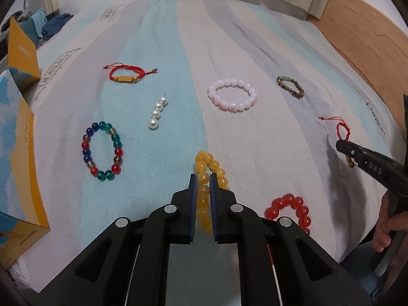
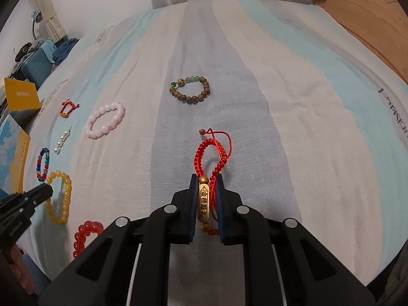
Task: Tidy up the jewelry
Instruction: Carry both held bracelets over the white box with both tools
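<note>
The left gripper (image 1: 203,178) is closed on a yellow bead bracelet (image 1: 207,178), whose strand is pinched between the blue pads while its far loop is seen just past the fingertips. The right gripper (image 2: 206,179) is clamped on a red cord bracelet (image 2: 207,158); its engraved gold bar (image 2: 204,205) is held lengthwise between the pads, and the braided loop and a knotted tail are laid out on the cloth ahead.

Both are worked over a striped bedspread (image 1: 158,38). Close to the right of the left gripper a red bead bracelet (image 1: 290,207) is found, partly hidden by the gripper body. Further left a multicoloured bead bracelet (image 1: 103,151) and a short string of pearls (image 1: 157,113) are laid, with clear cloth between them and the yellow strand. Beyond these a second red cord bracelet (image 1: 126,75) and a pink bead bracelet (image 1: 232,95) are seen, and a brown bead bracelet (image 2: 190,90) is placed well ahead of the right gripper.

The left edge is crowded by a blue and yellow box (image 1: 17,168); the right is bounded by a wooden panel (image 1: 362,30). Open cloth is left down the middle and to the right of the right gripper.
</note>
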A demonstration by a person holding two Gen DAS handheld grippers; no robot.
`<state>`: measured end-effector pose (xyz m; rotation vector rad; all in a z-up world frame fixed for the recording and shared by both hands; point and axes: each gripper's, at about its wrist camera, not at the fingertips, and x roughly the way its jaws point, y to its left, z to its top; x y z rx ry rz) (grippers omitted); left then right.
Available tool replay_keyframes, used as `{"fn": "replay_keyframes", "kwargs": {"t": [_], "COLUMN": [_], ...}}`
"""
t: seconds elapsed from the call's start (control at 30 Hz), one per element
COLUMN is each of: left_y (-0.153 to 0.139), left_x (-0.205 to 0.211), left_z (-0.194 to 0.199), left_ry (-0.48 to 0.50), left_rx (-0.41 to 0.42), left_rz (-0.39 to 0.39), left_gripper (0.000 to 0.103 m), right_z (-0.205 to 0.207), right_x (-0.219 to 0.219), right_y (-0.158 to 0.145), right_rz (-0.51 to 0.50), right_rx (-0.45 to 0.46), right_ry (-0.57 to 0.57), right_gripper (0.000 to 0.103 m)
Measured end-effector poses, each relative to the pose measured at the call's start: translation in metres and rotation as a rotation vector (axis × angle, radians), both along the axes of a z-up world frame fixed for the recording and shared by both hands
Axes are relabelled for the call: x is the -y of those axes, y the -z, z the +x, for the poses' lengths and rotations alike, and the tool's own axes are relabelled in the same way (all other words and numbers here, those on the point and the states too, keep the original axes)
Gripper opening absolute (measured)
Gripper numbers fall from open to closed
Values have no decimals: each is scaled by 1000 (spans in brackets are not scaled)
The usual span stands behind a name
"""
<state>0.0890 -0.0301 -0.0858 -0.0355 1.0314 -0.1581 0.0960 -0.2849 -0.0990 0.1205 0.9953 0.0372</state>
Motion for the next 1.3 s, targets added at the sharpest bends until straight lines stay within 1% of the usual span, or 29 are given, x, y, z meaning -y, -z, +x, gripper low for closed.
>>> {"fn": "replay_keyframes", "kwargs": {"t": [0.17,0.33,0.53,0.77,0.9,1.03,1.3], "left_y": [-13,-23,-42,-64,-77,-93,-129], "left_x": [0,-1,-3,-15,-24,-33,-69], "left_z": [-8,-10,-17,-21,-25,-31,-41], "left_ry": [5,-3,-8,-26,-33,-44,-86], "left_rx": [14,8,31,53,62,84,131], "left_rz": [-7,-26,-8,-12,-27,-26,-21], "left_gripper": [8,8,8,8,8,8,8], "right_z": [-5,-9,-10,-17,-21,-24,-25], "right_x": [-2,-6,-15,-31,-43,-63,-110], "right_y": [-5,-20,-37,-59,-73,-88,-113], "right_rz": [0,2,5,7,6,-2,-10], "right_rx": [8,20,21,36,45,55,78], "right_ry": [-3,-1,-1,-14,-28,-56,-111], "right_gripper": [12,12,12,12,12,12,12]}}
